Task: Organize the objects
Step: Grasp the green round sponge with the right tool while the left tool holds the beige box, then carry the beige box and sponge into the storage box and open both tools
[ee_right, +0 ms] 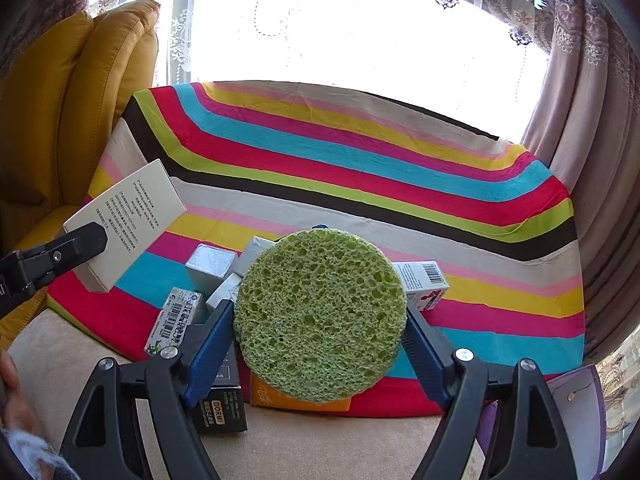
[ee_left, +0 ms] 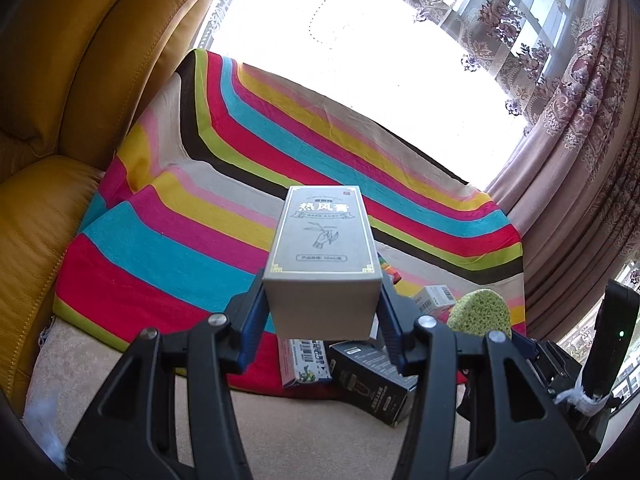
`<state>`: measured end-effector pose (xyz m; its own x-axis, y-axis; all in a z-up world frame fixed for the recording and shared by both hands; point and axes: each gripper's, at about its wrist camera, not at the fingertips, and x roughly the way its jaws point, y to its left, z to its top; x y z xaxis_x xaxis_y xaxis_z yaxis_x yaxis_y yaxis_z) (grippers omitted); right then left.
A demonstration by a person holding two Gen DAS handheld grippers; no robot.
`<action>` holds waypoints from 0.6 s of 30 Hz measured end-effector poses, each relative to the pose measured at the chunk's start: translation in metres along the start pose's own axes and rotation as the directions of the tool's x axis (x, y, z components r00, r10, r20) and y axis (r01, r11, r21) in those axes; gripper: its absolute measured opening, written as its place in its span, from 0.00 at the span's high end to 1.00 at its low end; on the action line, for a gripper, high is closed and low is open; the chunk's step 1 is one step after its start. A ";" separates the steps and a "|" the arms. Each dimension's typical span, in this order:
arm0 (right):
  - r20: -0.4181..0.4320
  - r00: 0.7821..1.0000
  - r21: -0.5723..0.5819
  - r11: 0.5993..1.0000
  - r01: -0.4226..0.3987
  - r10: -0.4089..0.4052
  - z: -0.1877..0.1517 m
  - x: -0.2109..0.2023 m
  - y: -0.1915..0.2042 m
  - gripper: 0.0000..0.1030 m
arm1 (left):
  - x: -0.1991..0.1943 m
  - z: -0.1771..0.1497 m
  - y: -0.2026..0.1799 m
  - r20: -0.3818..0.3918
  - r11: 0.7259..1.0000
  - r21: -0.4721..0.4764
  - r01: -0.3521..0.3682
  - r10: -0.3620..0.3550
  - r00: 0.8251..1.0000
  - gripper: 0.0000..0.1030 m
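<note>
My left gripper (ee_left: 322,316) is shut on a tall grey carton (ee_left: 324,256) with gold trim and holds it above the striped cloth (ee_left: 168,248). The same carton (ee_right: 126,226) shows at the left of the right wrist view, clamped by a black finger (ee_right: 78,246). My right gripper (ee_right: 320,320) is shut on a round green sponge (ee_right: 320,314), its blue pads pressing both edges. That sponge (ee_left: 480,314) peeks in at the lower right of the left wrist view. Below both lie several small boxes: a black one (ee_left: 372,380), a barcode box (ee_right: 172,322), a white box (ee_right: 424,284).
A mustard leather sofa (ee_left: 48,128) stands at the left. The striped cloth (ee_right: 360,168) rises toward a bright window with patterned curtains (ee_left: 580,128) at the right. An orange box (ee_right: 280,398) sits under the sponge on beige carpet (ee_right: 320,440). A purple item (ee_right: 580,392) lies at the far right.
</note>
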<state>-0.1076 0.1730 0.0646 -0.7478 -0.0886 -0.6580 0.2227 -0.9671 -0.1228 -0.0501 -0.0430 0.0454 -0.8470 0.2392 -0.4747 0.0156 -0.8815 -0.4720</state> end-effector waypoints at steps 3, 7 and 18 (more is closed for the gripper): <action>-0.007 1.000 0.028 1.000 0.002 -0.002 -0.011 -0.011 -0.014 0.21 | -0.005 -0.004 -0.014 -0.006 0.999 0.023 0.030 -0.030 1.000 0.47; -0.018 1.000 0.083 0.996 0.010 -0.008 -0.030 -0.028 -0.037 0.21 | -0.009 -0.014 -0.038 -0.029 0.996 0.060 0.064 -0.062 0.998 0.47; -0.070 0.995 0.230 0.970 0.084 -0.070 -0.080 -0.064 -0.114 0.21 | -0.008 -0.045 -0.111 -0.135 0.968 0.168 0.186 -0.164 0.977 0.47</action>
<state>-0.0349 0.3079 0.0613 -0.7157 -0.0039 -0.6984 0.0092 -0.9999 -0.0039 -0.0209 0.0710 0.0679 -0.7584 0.4335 -0.4866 -0.2319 -0.8773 -0.4202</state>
